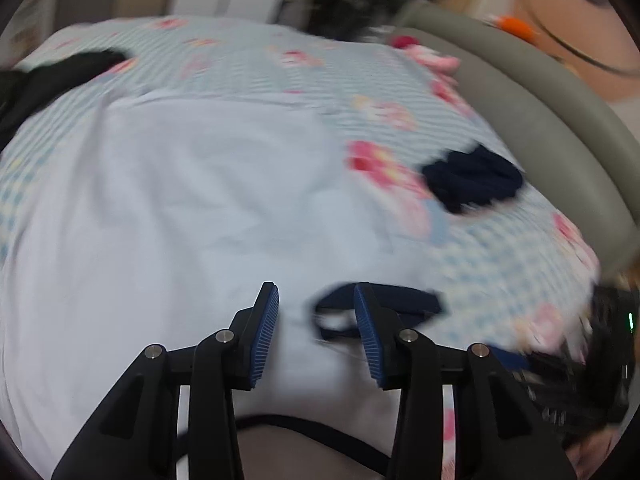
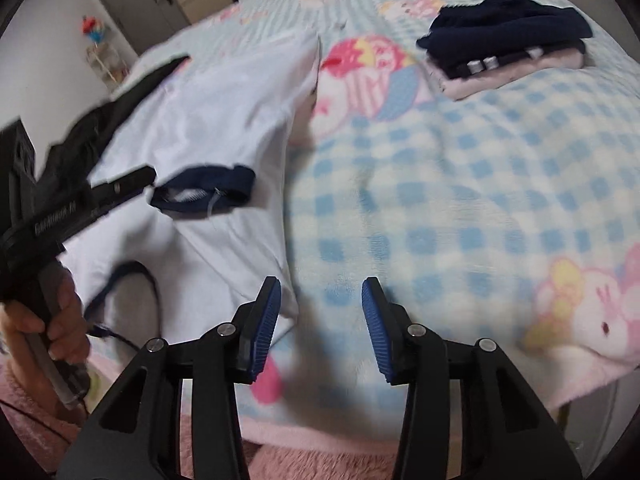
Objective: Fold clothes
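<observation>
A white T-shirt [image 2: 224, 92] with navy trim lay spread on a bed under a blue-checked cartoon blanket [image 2: 460, 208], one sleeve with its navy cuff [image 2: 204, 192] folded in across the body. The left gripper [image 1: 316, 332] hovered just above that cuff, jaws about half open with nothing clamped. The right gripper [image 2: 322, 328] hung over the blanket just right of the shirt's near edge, jaws parted and empty. A stack of folded clothes [image 2: 508, 48] sat far right. To fold well, each gripper would likely need to pinch one end of the same shirt edge and carry it across evenly, keeping the tucked sleeve flat. Motion blur softened the left view; the shirt's near hem was cut off, and the dark garment [image 1: 52, 80] at far left was unidentifiable.
</observation>
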A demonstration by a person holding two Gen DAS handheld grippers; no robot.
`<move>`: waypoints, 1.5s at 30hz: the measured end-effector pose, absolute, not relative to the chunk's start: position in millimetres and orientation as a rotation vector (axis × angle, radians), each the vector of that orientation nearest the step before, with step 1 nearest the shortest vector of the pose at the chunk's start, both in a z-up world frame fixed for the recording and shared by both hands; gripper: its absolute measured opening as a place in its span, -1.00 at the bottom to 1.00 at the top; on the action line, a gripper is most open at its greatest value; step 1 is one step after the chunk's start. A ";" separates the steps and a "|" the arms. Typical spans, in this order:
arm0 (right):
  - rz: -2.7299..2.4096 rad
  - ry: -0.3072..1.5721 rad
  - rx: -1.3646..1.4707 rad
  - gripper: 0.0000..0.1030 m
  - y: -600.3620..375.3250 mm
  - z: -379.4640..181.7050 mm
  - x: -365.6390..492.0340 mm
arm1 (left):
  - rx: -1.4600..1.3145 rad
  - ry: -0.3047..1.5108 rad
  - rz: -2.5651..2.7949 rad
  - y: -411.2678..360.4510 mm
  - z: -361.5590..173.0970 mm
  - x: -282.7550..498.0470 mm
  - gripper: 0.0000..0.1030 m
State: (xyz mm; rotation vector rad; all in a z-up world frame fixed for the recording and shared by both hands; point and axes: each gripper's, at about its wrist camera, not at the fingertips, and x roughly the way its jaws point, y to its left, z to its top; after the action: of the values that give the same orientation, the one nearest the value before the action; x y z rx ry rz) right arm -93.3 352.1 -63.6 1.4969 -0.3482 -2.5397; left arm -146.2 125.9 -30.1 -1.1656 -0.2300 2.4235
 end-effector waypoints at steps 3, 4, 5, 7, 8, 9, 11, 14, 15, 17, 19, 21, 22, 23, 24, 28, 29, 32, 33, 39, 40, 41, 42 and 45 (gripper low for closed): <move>-2.545 -0.345 1.447 -0.13 350.7 -52.9 -99.2 | -1.157 -0.091 2.333 153.3 -31.7 -142.4 0.03; -2.542 -0.328 1.439 -0.12 348.5 -50.9 -103.6 | -1.181 -0.047 2.313 162.2 -36.5 -142.6 0.03; -2.539 -0.294 1.448 -0.12 345.6 -51.0 -110.0 | -1.196 -0.011 2.307 168.8 -40.3 -143.1 0.03; -2.530 -0.210 1.481 -0.12 338.7 -53.1 -124.8 | -1.224 0.039 2.314 176.5 -47.1 -144.4 0.03; -2.519 -0.170 1.493 -0.12 334.6 -54.6 -131.2 | -1.233 0.037 2.324 175.7 -48.9 -145.9 0.03; -2.508 -0.130 1.505 -0.12 330.5 -56.2 -137.6 | -1.237 0.017 2.336 172.2 -48.5 -148.2 0.03; -2.477 -0.078 1.510 -0.12 322.7 -60.2 -155.4 | -1.241 -0.026 2.361 164.8 -47.4 -153.0 0.03; -2.453 -0.027 1.457 -0.12 311.0 -55.0 -172.7 | -1.227 -0.117 2.388 150.1 -42.6 -159.0 0.03; -2.448 -0.012 1.434 -0.12 306.8 -52.2 -178.7 | -1.227 -0.130 2.402 145.3 -42.4 -160.0 0.03; -2.447 -0.001 1.400 -0.12 299.7 -48.0 -190.8 | -1.230 -0.156 2.431 135.5 -42.3 -162.0 0.03; -2.465 0.018 1.399 -0.12 294.3 -49.6 -203.0 | -1.241 -0.177 2.459 126.7 -45.9 -163.6 0.03; -2.481 0.031 1.418 -0.07 291.3 -56.3 -216.1 | -1.236 -0.231 2.464 118.2 -49.4 -164.3 0.03; -2.482 0.023 1.442 -0.06 292.3 -64.2 -223.6 | -1.225 -0.273 2.447 114.7 -50.7 -164.1 0.03; -2.483 0.016 1.467 -0.06 293.3 -72.2 -231.1 | -1.212 -0.291 2.438 113.9 -50.6 -163.1 0.03; -2.476 -0.009 1.500 -0.06 295.2 -77.7 -238.5 | -1.185 -0.291 2.435 115.3 -49.1 -161.1 0.03; -2.497 -0.249 1.366 -0.06 317.1 -55.2 -229.7 | -1.135 -0.240 2.438 127.7 -49.2 -163.2 0.03; -2.509 -0.255 1.355 -0.06 320.4 -50.5 -225.3 | -1.167 -0.222 2.448 130.3 -54.0 -169.0 0.02; -2.499 -0.265 1.380 -0.06 329.4 -47.3 -208.8 | -1.394 0.005 2.514 140.7 -72.0 -191.2 0.07; -2.491 -0.267 1.402 -0.06 331.6 -49.0 -202.9 | -1.393 0.025 2.518 140.5 -66.8 -190.2 0.08; -2.451 -0.309 1.474 0.00 353.4 -51.8 -144.7 | -1.225 -0.169 2.471 127.8 -29.2 -162.3 0.08; -2.429 -0.317 1.478 0.03 352.8 -52.6 -133.4 | -1.225 -0.161 2.459 131.3 -32.1 -157.3 0.08; -2.412 -0.306 1.488 0.05 349.9 -55.1 -125.0 | -1.238 -0.150 2.450 135.5 -36.1 -153.7 0.08; -2.399 -0.281 1.502 0.05 345.1 -58.9 -118.8 | -1.254 -0.150 2.438 139.3 -40.2 -149.1 0.08; -2.384 -0.215 1.561 0.05 330.5 -74.3 -108.1 | -1.293 -0.173 2.393 147.2 -50.3 -134.5 0.05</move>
State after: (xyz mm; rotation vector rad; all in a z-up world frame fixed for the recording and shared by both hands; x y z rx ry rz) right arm -108.1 330.5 -74.3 1.5613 -0.2154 -2.3839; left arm -134.5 147.2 -50.3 -1.2934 -0.1728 2.3934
